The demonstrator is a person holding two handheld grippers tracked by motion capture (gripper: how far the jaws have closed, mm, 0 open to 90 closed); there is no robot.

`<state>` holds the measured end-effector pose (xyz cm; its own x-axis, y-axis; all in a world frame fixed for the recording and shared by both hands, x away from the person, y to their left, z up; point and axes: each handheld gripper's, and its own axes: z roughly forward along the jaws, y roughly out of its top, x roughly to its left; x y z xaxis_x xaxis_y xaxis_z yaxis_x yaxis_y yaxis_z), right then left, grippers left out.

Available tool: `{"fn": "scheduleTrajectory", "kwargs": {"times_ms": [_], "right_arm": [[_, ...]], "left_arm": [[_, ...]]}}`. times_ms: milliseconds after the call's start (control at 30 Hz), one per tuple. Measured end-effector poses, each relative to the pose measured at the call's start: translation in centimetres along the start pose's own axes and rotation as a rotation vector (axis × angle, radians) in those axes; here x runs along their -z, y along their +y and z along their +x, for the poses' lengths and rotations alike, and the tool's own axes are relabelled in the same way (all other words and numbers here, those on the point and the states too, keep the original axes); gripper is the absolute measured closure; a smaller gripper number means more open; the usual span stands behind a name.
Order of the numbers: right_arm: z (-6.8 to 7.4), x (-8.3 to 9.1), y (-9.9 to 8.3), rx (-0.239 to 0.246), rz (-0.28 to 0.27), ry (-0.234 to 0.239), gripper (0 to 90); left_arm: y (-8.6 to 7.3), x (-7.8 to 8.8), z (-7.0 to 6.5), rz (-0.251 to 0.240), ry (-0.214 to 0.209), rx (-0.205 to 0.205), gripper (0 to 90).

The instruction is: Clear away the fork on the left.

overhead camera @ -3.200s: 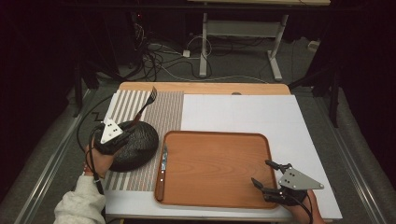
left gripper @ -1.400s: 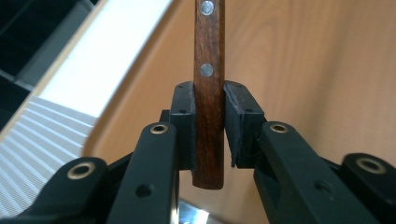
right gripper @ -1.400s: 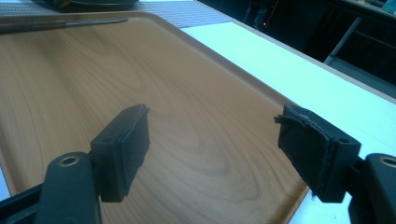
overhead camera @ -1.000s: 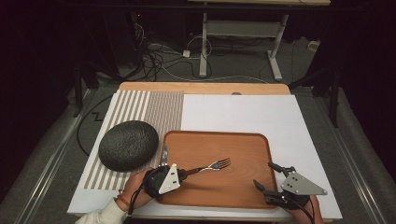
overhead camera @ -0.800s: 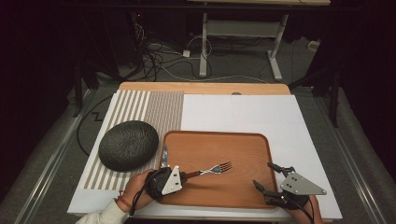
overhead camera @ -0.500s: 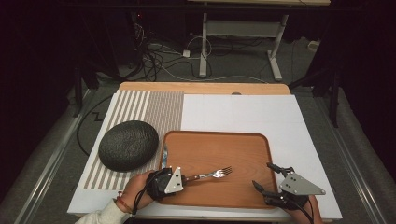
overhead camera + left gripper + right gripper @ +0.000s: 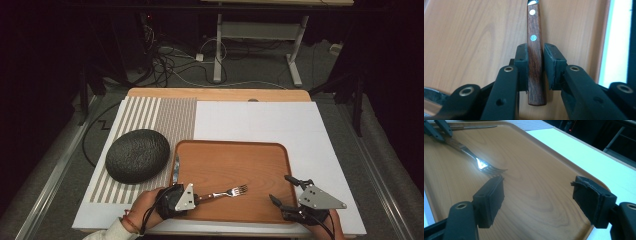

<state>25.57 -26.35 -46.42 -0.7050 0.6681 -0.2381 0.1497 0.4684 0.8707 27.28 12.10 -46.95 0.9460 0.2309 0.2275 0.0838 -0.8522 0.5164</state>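
A fork (image 7: 227, 192) with a wooden handle lies across the front of the wooden tray (image 7: 230, 155), tines pointing right. My left gripper (image 7: 200, 196) is at the tray's front left corner, shut on the fork's handle. In the left gripper view the handle (image 7: 534, 30) runs between the two pads (image 7: 521, 65), low over the tray. My right gripper (image 7: 280, 188) rests at the tray's front right corner, open, with nothing between its jaws. In the right gripper view my right gripper (image 7: 536, 195) looks across the tray (image 7: 536, 157) at the fork's tines (image 7: 484, 166).
A dark rounded bowl (image 7: 137, 155) sits upside down on a striped placemat (image 7: 165, 115), left of the tray. A knife (image 7: 176, 167) lies along the tray's left rim. A white board (image 7: 260, 120) covers the table behind and right of the tray.
My left gripper has come from the dark bowl to the tray's front with the fork. Over the last second the tines sank toward the tray. The right gripper stayed put.
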Motion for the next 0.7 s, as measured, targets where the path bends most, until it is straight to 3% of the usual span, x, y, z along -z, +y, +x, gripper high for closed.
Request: {"fn": "scheduleTrajectory", "kwargs": {"times_ms": [200, 367, 467, 700], "right_arm": [[0.0, 0.0, 0.0, 0.003, -0.002, -0.001, 25.8], [-0.1, 0.1, 0.1, -0.002, -0.009, -0.006, 25.8], [-0.1, 0.0, 0.1, -0.002, -0.008, -0.009, 25.8], [-0.1, -0.1, 0.0, -0.011, 0.001, -0.007, 25.8]], "left_arm": [[0.2, 0.7, -0.2, -0.061, -0.028, -0.004, 68.0], [1.3, 0.6, 0.1, -0.119, -0.046, -0.041, 83.2], [2.4, 0.1, 0.6, -0.132, -0.060, -0.069, 87.3], [5.1, -2.0, 1.0, -0.129, -0.117, -0.145, 87.2]]}}
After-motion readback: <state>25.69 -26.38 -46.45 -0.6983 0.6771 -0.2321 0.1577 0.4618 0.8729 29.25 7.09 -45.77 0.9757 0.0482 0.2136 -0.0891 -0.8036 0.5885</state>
